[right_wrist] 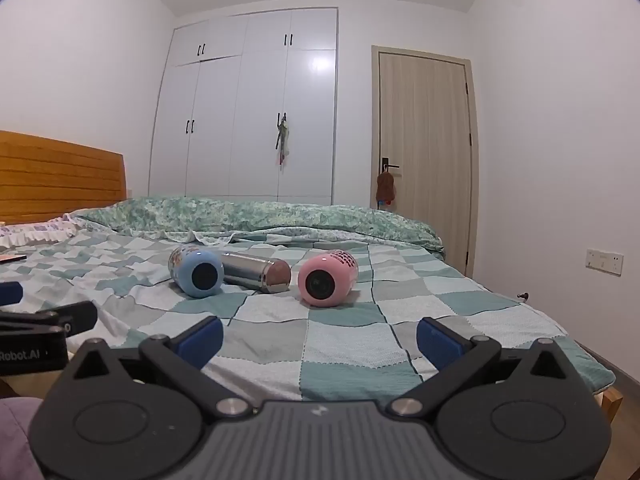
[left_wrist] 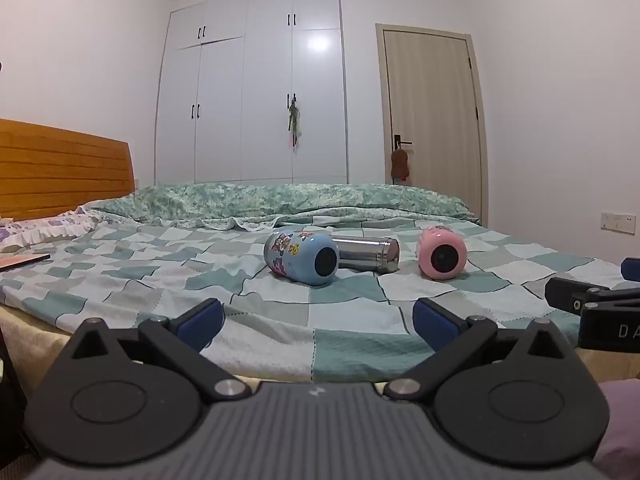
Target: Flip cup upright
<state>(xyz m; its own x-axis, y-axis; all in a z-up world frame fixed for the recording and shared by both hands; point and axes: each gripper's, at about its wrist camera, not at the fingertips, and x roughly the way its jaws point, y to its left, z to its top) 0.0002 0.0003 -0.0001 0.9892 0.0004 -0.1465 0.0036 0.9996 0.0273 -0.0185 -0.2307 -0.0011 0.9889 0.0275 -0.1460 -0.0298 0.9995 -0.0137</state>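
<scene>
Three cups lie on their sides on a bed, well ahead of two handheld grippers. On the left is a blue cup [left_wrist: 301,257], rounded and glossy, its wall covered in cartoon stickers, its round dark base turned toward the cameras. Just behind and beside it lies a steel cup [left_wrist: 366,254], a plain shiny metal cylinder; whether the two touch cannot be told. To the right, set apart, lies a pink cup [left_wrist: 441,253], also rounded and smooth, with a dark circular base facing forward and a printed band near its far end.

One bedsheet [left_wrist: 344,322] carries them, a soft woven cloth in teal, grey and pale checks, lightly wrinkled. One long green floral quilt [left_wrist: 280,198] is bunched across the far side. One slatted wooden headboard [left_wrist: 60,168] stands at the left.

Behind the bed stand one white wardrobe [left_wrist: 252,92] with flat glossy doors and small black handles, and one beige wood-grain door [left_wrist: 432,112] with a dark lever handle.

Both grippers are black plastic with blue padded fingertips. The left gripper [left_wrist: 318,326] hovers low over the near edge of the sheet, fingers spread wide and holding nothing. The right gripper [right_wrist: 320,338] sits alongside it, likewise spread wide and empty.
</scene>
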